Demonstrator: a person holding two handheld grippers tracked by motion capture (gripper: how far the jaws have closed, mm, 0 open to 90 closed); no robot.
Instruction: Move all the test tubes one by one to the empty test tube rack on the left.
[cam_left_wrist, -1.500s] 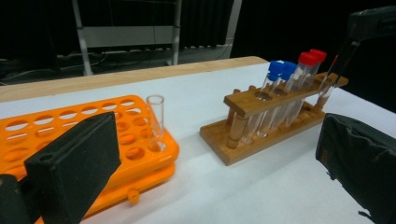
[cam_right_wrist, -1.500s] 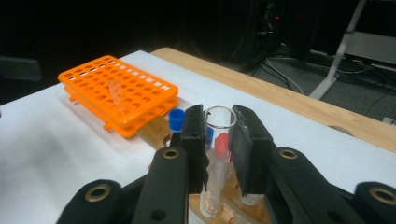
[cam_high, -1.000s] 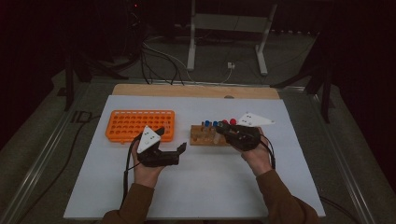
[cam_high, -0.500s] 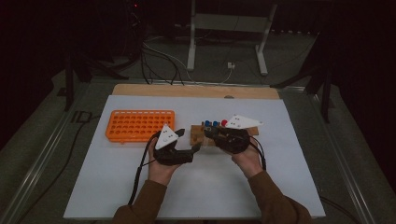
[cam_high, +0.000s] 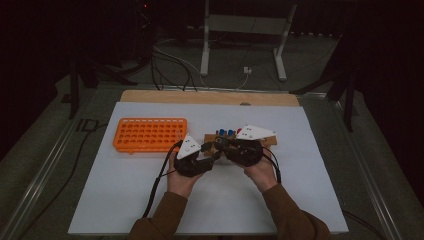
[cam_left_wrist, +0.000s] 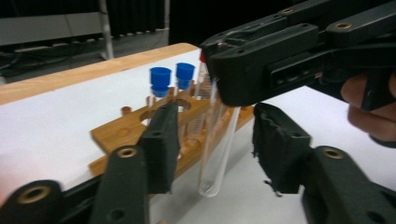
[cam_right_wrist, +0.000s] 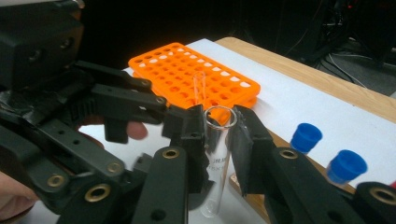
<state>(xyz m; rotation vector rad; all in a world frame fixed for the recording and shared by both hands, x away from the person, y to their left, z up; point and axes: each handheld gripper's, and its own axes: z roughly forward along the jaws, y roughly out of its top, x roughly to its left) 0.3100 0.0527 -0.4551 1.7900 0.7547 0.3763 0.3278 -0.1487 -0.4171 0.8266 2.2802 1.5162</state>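
Two grippers meet mid-counter here: the right gripper (cam_right_wrist: 218, 126) has its fingers clenched on a clear glass test tube (cam_left_wrist: 215, 144) near the open rim, holding it upright just above the white counter (cam_high: 125, 200), right beside the wooden tube rack (cam_left_wrist: 140, 133) with the blue-capped tubes (cam_left_wrist: 160, 79). The left gripper (cam_left_wrist: 212, 142) has its fingers spread wide on either side of the tube's lower half, not touching it. Looks like a handoff setup, probably headed for the orange plastic grid rack (cam_high: 150, 135), though that's my guess.

a lab bench: orange tube rack (cam_high: 150, 135), wooden rack (cam_left_wrist: 140, 135) of capped test tubes (cam_left_wrist: 160, 81).
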